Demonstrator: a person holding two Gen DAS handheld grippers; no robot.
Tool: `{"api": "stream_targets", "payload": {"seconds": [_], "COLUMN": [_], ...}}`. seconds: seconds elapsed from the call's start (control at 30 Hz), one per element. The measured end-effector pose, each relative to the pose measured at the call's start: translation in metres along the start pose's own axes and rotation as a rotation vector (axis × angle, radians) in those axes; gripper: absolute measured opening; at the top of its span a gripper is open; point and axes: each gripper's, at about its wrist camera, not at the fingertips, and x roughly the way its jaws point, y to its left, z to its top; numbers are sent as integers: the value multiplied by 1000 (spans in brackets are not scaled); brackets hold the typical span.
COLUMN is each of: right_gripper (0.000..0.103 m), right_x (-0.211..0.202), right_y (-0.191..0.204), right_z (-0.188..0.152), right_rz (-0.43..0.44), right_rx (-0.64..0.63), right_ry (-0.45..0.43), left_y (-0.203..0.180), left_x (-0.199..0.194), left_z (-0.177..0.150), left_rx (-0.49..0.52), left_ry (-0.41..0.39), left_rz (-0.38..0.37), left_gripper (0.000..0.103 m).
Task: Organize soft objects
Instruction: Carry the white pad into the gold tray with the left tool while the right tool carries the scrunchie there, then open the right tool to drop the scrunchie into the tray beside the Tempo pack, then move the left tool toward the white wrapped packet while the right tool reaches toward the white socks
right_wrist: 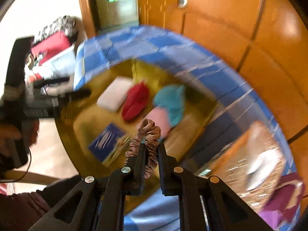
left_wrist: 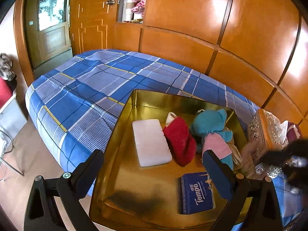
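1. Right wrist view, blurred: right hand-held gripper was clamped on a tan scrunchie, pinched across its gathered band, held above the gold tray on the bed.
2. Scrunchie looked light, soft and stretchy, with nothing to break; a pinch anywhere on the ring should hold, though the loose loop may flop.
3. Left hand-held gripper had its jaws spread wide with nothing between them, over the tray's near edge.
4. In the tray: white pad, red sock, teal plush bear, blue tissue pack. All soft and light.
5. Writing: "Tempo" readable on the tissue pack; the smaller print was too small to read.
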Motion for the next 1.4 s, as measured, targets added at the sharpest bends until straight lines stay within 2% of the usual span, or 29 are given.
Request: {"api": "stream_targets", "payload": {"seconds": [0.13,0.2,0.3,0.5,0.7,0.93,1.1,1.4], "right_gripper": [19,33,38,40,40,40,40,40], "right_x": [29,37,38,11,-20,-47,-66,-104], "right_y": [6,7,7,2,-9,-31,-58,-127], "right_z": [-16,-21,-24,-34,-57,-88,-112,-166], "right_rz": [-18,-20,-28,-34,-67,-128,-178,-310], "right_rx": [20,41,55,108,147,210,299,537], "right_ry": [61,80,73,-8,-81,-109,-144,-175], "left_y": [-2,-4,-7,-20,-46,-69,-82,-112], "left_x": [-1,-1,2,0,-8,-13,-16,-25], "left_z": [-2,-3,-6,-10,-17,-28,-36,-51], "left_rx": [-1,2,5,41,119,176,204,289], "left_ry": [-6,-4,10,9,-3,5,9,24], "left_rz": [-21,-25,-28,-67,-86,-98,-106,-185], "left_gripper": [103,103,101,100,100,101,101,101]}}
